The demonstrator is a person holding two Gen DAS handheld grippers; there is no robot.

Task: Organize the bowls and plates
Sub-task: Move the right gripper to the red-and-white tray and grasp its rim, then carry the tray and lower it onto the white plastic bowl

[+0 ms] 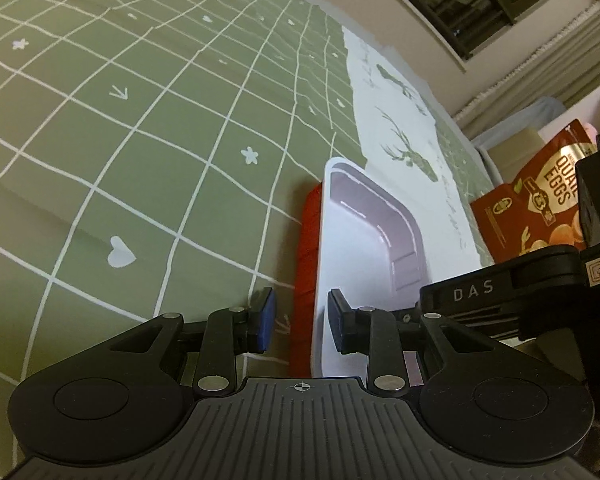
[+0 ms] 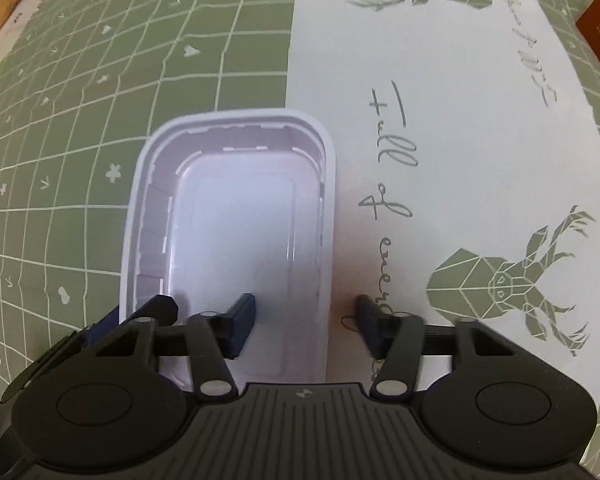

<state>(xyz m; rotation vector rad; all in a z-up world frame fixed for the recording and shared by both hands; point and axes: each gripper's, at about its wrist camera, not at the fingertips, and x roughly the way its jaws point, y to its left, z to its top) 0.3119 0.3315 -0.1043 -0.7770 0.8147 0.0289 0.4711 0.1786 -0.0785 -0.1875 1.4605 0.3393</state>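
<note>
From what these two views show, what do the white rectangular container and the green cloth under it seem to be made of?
The white container looks like thin moulded plastic with a glossy finish: it has a rolled rim, ribbed walls and bright reflections inside. The green cloth looks like printed woven fabric, matt, with soft creases and a white grid; whether it is cotton cannot be told.

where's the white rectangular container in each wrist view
Left wrist: the white container is right of centre, running up from the left claw, with a red edge showing along its left side.
Right wrist: it fills the lower centre-left, seen from above; the right claw straddles its right wall.
Shared landmark: the white cloth strip with green deer print beside the container.
</note>
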